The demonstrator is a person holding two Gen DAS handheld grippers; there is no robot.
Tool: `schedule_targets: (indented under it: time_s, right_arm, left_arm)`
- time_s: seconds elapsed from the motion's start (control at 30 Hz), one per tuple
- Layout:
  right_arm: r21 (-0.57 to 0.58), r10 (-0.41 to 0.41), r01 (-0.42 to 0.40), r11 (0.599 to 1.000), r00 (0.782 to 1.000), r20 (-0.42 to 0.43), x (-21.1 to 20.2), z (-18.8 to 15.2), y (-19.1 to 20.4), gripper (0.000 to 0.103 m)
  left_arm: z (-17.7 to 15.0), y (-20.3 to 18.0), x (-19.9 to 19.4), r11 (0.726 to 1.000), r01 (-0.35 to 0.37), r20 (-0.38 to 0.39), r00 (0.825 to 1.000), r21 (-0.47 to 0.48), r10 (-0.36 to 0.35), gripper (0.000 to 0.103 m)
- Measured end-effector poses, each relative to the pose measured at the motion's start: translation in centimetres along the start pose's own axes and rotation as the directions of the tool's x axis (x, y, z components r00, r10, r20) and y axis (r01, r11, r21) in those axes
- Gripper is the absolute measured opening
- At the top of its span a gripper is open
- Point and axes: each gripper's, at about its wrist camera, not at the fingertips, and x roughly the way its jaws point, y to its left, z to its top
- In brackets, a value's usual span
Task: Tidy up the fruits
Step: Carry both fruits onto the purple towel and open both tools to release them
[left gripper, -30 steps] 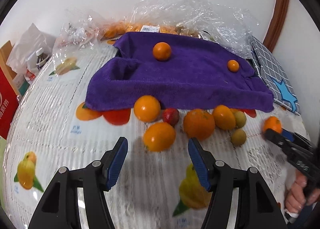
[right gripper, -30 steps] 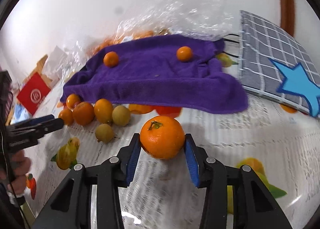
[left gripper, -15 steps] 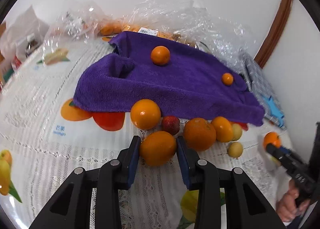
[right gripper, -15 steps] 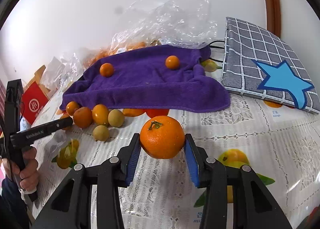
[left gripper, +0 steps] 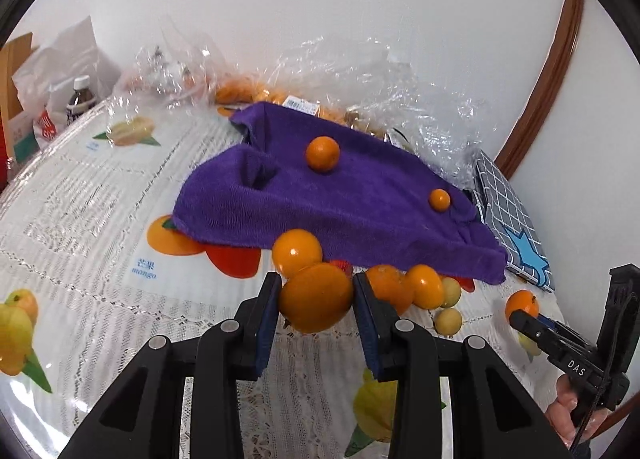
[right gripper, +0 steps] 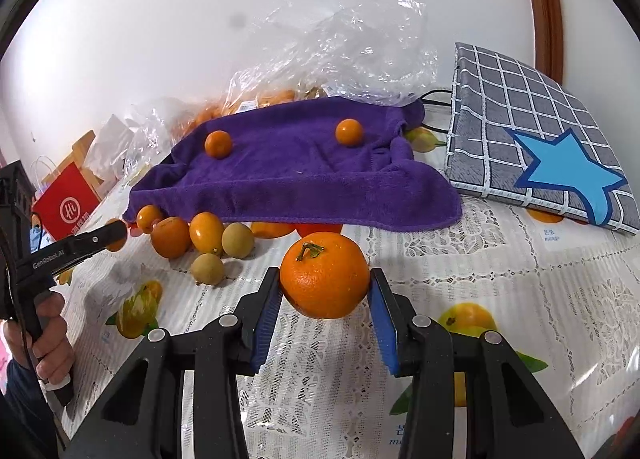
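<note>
The table (right gripper: 500, 275) is covered by a white lace cloth printed with fruit pictures. A purple towel (right gripper: 296, 175) is spread on it, with loose oranges (right gripper: 171, 237) and small greenish fruits (right gripper: 207, 269) lying along its near edge. A grey checked bag (right gripper: 520, 131) with a blue star lies beside it, and crumpled clear plastic bags (left gripper: 360, 79) are piled behind.

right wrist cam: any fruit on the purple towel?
Yes, two small oranges sit on top of the purple towel.
</note>
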Motion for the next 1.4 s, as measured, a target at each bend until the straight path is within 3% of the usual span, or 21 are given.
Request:
schedule_targets:
  time_s: [0.23, 0.6, 0.87, 1.17, 1.4]
  right_arm:
    - [0.017, -0.002, 0.002, 1.000, 0.999, 0.034, -0.7, 0.0, -0.3, 0.043]
    - [0.014, 0.019, -0.020, 1.000, 0.998, 0.067, -1.3, 0.4, 0.0, 0.043]
    - [-0.054, 0.042, -0.035, 0.998, 0.992, 0.118, -2.5, 4.9, 1.4, 0.043]
    - [-0.088, 0.067, -0.054, 0.995, 0.986, 0.154, 0.4, 10.5, 2.1, 0.043]
    - [-0.050, 0.056, -0.051, 0.997, 0.995, 0.088, 5.9, 12.0, 0.7, 0.043]
  left_arm:
    - [0.1, -0.3, -1.3, 1.000, -0.012, 0.069, 0.998, 0.026, 0.011, 0.034]
    - [0.5, 0.3, -1.4, 1.000, -0.022, 0.086, 0.996, -0.008, 0.022, 0.034]
    - [5.5, 0.0, -1.8, 1.000, 0.008, 0.125, 0.992, -0.030, -0.005, 0.034]
    - [10.6, -0.6, 1.7, 0.999, 0.002, 0.165, 0.986, -0.040, 0.005, 0.034]
    - [11.4, 0.8, 7.2, 0.997, 0.013, 0.088, 0.996, -0.082, -0.006, 0.034]
